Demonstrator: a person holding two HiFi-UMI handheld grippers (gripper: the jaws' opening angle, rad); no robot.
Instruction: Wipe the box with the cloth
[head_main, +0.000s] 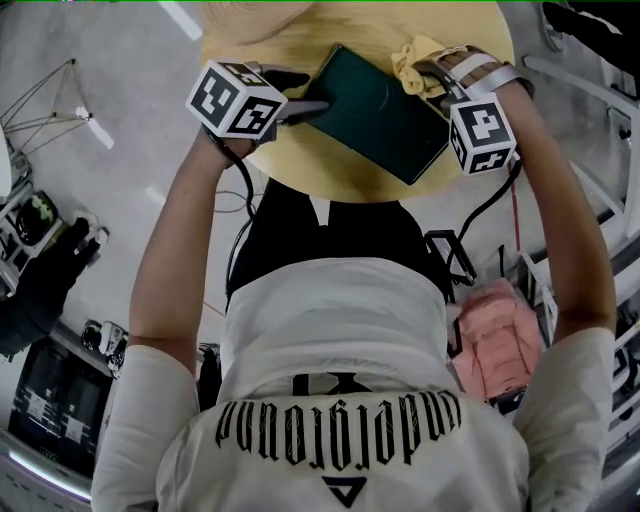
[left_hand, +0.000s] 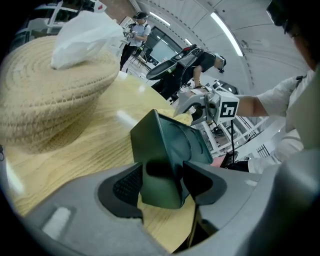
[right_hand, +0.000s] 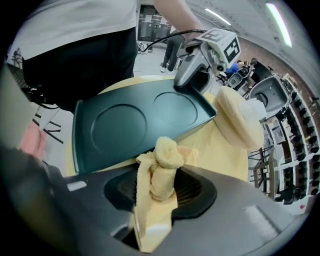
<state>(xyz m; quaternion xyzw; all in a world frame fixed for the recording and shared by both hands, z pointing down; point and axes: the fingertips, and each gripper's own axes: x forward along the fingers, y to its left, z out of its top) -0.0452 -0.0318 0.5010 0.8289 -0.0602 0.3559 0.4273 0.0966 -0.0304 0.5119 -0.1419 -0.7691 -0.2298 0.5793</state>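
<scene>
A flat dark green box lies tilted on the round wooden table. My left gripper is shut on its left corner; in the left gripper view that corner of the box sits clamped between the jaws. My right gripper is shut on a bunched yellow cloth at the box's far right edge. The right gripper view shows the cloth pinched between the jaws, just off the box rim, with the left gripper holding the opposite corner.
A woven straw basket holding a white plastic bag stands on the table beyond the box, and shows in the head view as the basket. A pink cloth lies on the floor at right. Racks and equipment surround the table.
</scene>
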